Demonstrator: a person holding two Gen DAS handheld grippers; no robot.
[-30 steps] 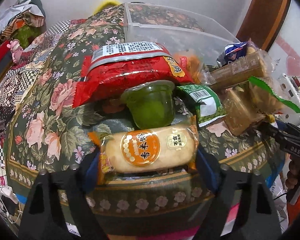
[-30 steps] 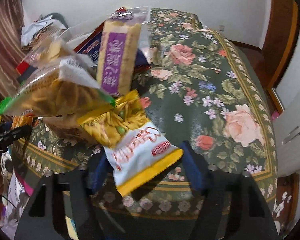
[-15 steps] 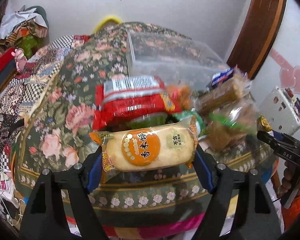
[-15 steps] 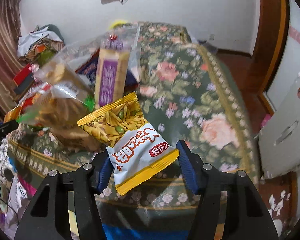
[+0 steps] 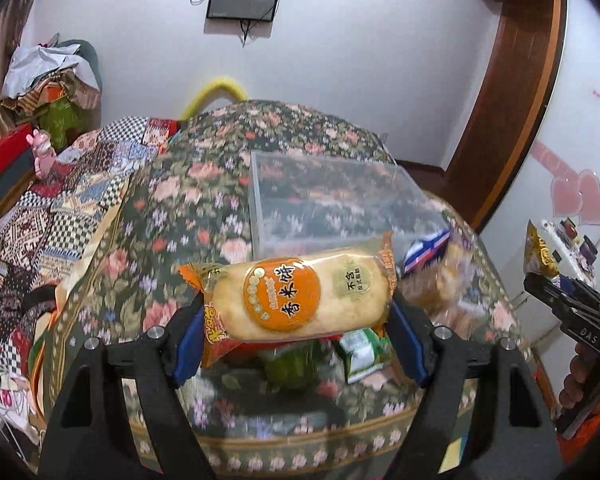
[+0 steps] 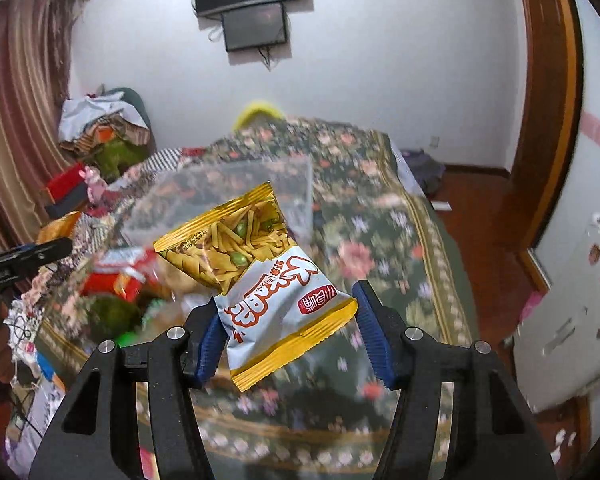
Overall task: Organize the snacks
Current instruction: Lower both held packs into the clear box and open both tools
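Note:
My left gripper (image 5: pixel 296 332) is shut on an orange-labelled rice cracker pack (image 5: pixel 296 296) and holds it crosswise above the table. My right gripper (image 6: pixel 288 336) is shut on a yellow and white snack bag (image 6: pixel 268 280), held up in the air; the bag touches the left pad and a gap shows on its right. A clear plastic box (image 5: pixel 332 208) stands on the floral tablecloth (image 5: pixel 172 216) beyond both; it also shows in the right wrist view (image 6: pixel 228 192). More snacks lie below: a green jelly cup (image 5: pixel 292 364), a green and white packet (image 5: pixel 360 352), a red bag (image 6: pixel 116 276).
The other gripper shows at the right edge of the left wrist view (image 5: pixel 572 312) and at the left edge of the right wrist view (image 6: pixel 24 260). A cluttered patchwork surface (image 5: pixel 56 208) lies left of the table. A wooden door frame (image 5: pixel 512 92) stands at the right.
Both grippers have risen with their snacks, well above the pile. The views now look down over the table and the clear box.

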